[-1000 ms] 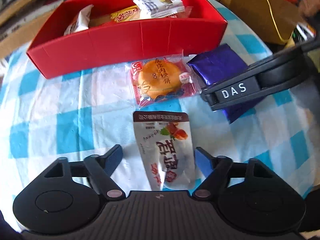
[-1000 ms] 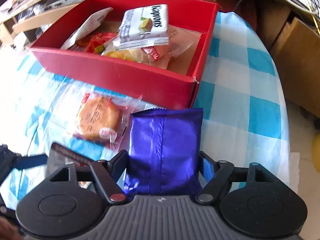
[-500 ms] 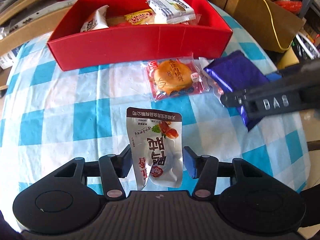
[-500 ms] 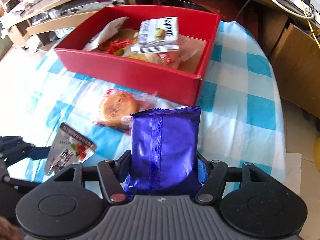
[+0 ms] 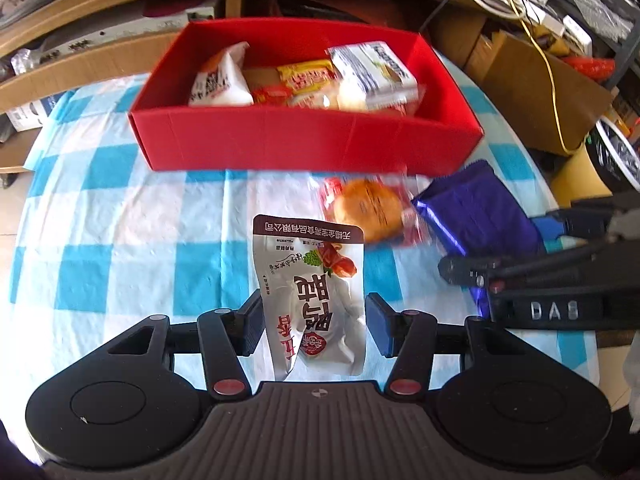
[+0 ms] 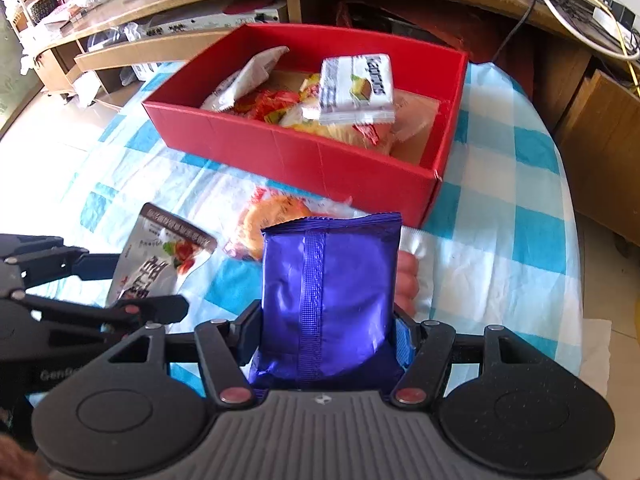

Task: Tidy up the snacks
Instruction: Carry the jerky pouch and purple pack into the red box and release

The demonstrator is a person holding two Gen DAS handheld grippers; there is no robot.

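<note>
Your left gripper (image 5: 314,322) has its 2 blue-padded fingers (image 5: 253,320) pressed against the sides of the white pouch (image 5: 314,292), which is printed with red characters and a brown band across its far end. The pouch sticks out forward between the pads, above the blue-and-white checked tablecloth (image 5: 120,264).

Your right gripper (image 6: 326,332) is clamped on the purple foil packet (image 6: 328,292). The packet stands up between the fingers with its back seam facing the camera, and it fills the gap between them. In the left wrist view the same packet (image 5: 476,216) appears to the right, with the right gripper's black linkage and its "DAS" label below it.

Just beyond both held snacks, the round orange pastry in a clear red-edged wrapper (image 5: 370,210) lies flat on the cloth. It sits between the pouch and the purple packet, close to the front wall of the red box (image 5: 304,146).

The red box rests on the far part of the table. It holds several snacks: a white bag (image 5: 220,80) at its left end, yellow and red wrappers (image 5: 306,78) in the middle, and a white wafer pack (image 6: 356,88) lying on top toward the right.

Behind the table you have wooden shelving (image 6: 180,12) and, to the right, cardboard boxes (image 5: 532,80) with cables over them.
</note>
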